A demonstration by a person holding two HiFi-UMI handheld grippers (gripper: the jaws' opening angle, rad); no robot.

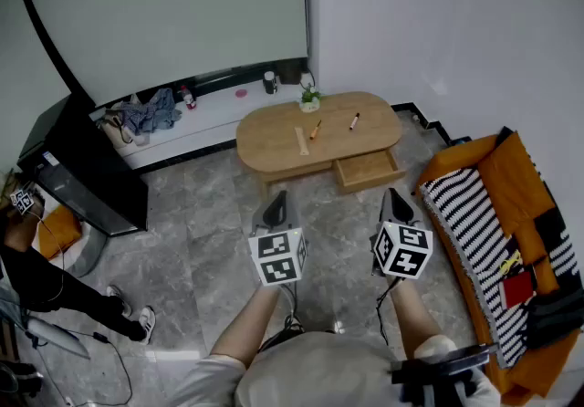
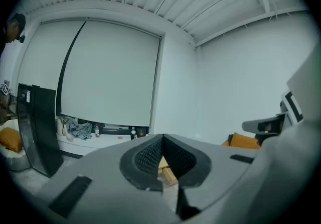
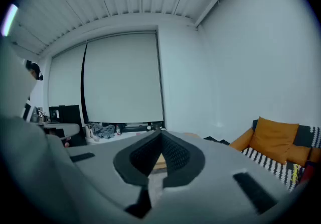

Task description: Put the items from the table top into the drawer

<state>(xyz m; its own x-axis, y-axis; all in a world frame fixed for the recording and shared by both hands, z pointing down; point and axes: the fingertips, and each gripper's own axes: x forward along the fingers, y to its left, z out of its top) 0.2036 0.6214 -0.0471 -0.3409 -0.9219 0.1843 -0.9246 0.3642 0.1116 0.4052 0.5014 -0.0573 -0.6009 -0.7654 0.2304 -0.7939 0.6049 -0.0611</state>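
**A:** Nearest the camera?

**B:** Two bare forearms, each ending in a grey plastic tool. Left gripper (image 1: 278,202) and right gripper (image 1: 394,200) side by side, both tapered to blunt wedges. A white cube of black square markers on each.

**A:** Open or closed?

**B:** Both closed, with nothing held. Ribbed black pads (image 2: 148,155) pressed tip to tip in the left gripper view. Same in the right gripper view.

**A:** Underneath them?

**B:** Glossy grey marble-patterned floor (image 1: 210,213), well short of the table.

**A:** And the task's things?

**B:** Farther on, an oval wooden coffee table (image 1: 265,136) with a smooth pale top. Lying apart on it: a flat wooden strip (image 1: 302,141), an orange marker (image 1: 315,130) and a dark-tipped marker (image 1: 354,121). Near the far edge, a small potted plant (image 1: 310,101). Below the near edge, toward the right, a shallow wooden drawer (image 1: 367,170), pulled open.

**A:** Around the room?

**B:** At right, an orange sofa (image 1: 511,168) draped with a black-and-white striped throw (image 1: 470,213). At left, a black slab-sided cabinet (image 1: 87,172). Beyond the table, a low white ledge (image 1: 214,109) with crumpled denim cloth (image 1: 151,113).
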